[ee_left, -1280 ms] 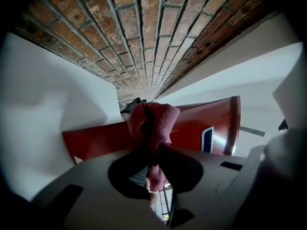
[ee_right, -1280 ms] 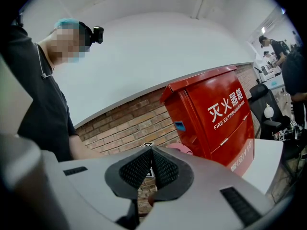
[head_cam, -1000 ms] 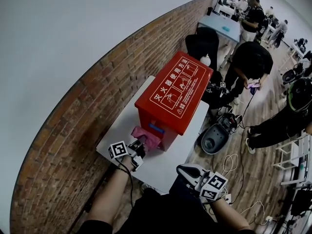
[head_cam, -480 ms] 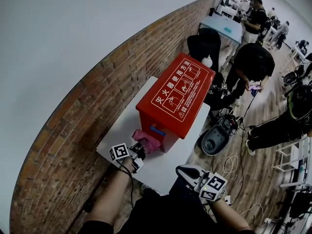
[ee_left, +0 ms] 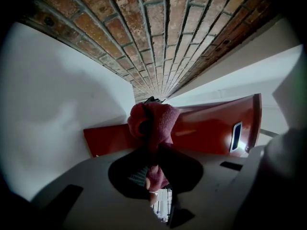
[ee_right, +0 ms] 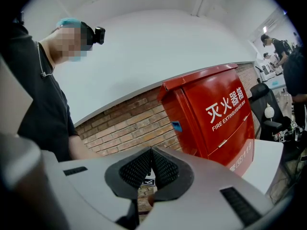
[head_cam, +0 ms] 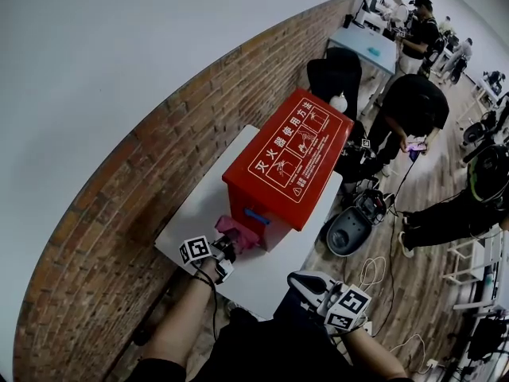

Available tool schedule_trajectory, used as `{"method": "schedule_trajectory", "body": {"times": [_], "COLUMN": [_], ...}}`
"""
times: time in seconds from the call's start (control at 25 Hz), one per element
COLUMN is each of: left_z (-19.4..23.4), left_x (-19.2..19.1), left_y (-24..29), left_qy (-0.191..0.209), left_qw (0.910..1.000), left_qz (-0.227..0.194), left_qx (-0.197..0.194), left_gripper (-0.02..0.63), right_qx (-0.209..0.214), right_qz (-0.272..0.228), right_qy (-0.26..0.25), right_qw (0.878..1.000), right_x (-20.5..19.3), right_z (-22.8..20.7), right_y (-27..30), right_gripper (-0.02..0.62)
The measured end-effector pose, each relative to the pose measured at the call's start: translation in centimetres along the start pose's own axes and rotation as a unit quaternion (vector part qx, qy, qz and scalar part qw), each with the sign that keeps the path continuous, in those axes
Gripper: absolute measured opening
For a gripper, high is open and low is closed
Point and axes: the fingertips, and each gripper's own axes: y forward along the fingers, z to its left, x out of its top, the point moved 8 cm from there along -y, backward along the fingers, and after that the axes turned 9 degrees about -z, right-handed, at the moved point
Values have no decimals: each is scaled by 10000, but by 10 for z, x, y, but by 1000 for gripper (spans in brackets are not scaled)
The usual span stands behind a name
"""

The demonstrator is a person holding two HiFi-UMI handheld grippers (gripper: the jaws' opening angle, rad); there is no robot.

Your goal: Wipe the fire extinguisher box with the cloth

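A red fire extinguisher box (head_cam: 290,157) stands on a white table (head_cam: 199,213) against the brick wall; its side fills the right gripper view (ee_right: 216,114). My left gripper (head_cam: 225,247) is shut on a pink cloth (head_cam: 237,231), which presses against the box's near end by the blue latch. In the left gripper view the bunched cloth (ee_left: 152,123) sits between the jaws, touching the red panel (ee_left: 206,131). My right gripper (head_cam: 306,281) hangs off the table's front edge, shut and empty (ee_right: 151,169).
The brick wall (head_cam: 159,157) runs along the table's far side. Several people stand at the right beyond the box, near a black chair (head_cam: 334,74). A round grey device (head_cam: 350,228) and cables lie on the wooden floor.
The left gripper and cloth have shifted slightly along the box's near end. The right gripper has barely moved.
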Motion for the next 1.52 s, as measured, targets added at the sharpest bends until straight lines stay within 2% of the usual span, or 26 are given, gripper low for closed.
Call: {"method": "schedule_trajectory", "body": {"times": [1.0,1.52], "left_z": [48,76], "left_x": [-3,-9], "left_y": [9,15], "left_qy": [30,-83], "left_qw": [9982,9958], "left_qz": [1,-43], "left_qx": [592,908], "left_gripper": [64,64], "right_qx": [45,13], "right_qz": [288,422], "right_qy": [-114,-115], "right_qw": [9995,9990], "right_x": [8,7], "right_z": [-9,-16], "right_y": [-2,-8], "right_gripper": [20,20]}}
